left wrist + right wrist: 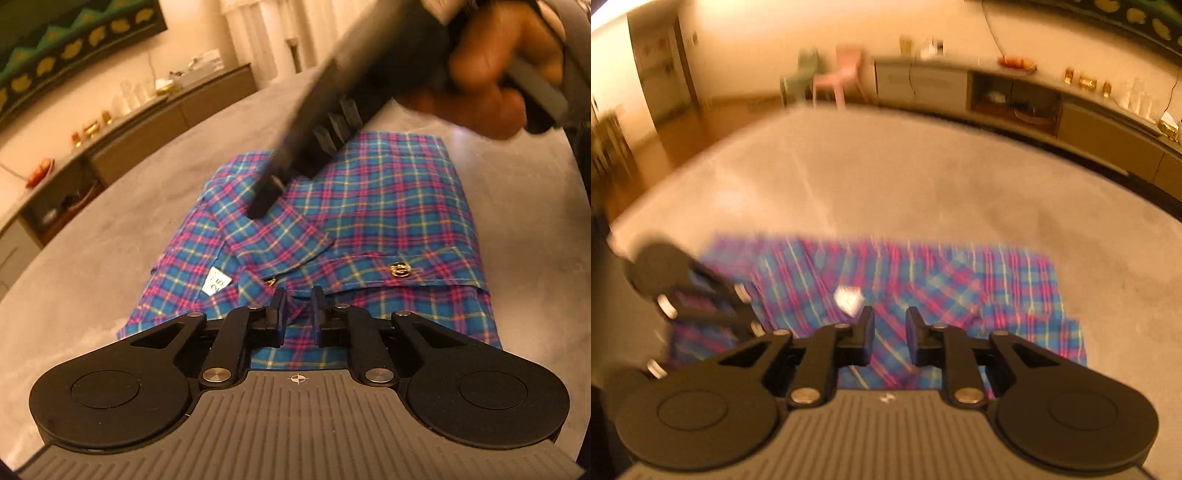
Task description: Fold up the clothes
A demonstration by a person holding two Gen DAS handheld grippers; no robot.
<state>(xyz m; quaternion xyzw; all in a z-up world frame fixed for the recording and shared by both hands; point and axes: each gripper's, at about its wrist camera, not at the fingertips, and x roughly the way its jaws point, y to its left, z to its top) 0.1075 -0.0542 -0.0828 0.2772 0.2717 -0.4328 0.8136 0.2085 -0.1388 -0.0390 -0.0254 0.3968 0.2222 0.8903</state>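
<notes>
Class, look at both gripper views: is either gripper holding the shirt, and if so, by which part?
Neither. The left gripper and right gripper both stand slightly open above the folded shirt, with no cloth pinched between the pads.

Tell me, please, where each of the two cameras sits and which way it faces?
Left wrist: on the left claw, looking down at the folded plaid shirt on the grey table; the right claw and a hand show.
Right wrist: on the right claw, angled down over the blurred shirt; the left claw shows.
Shared: shirt, table, sideboard.
</notes>
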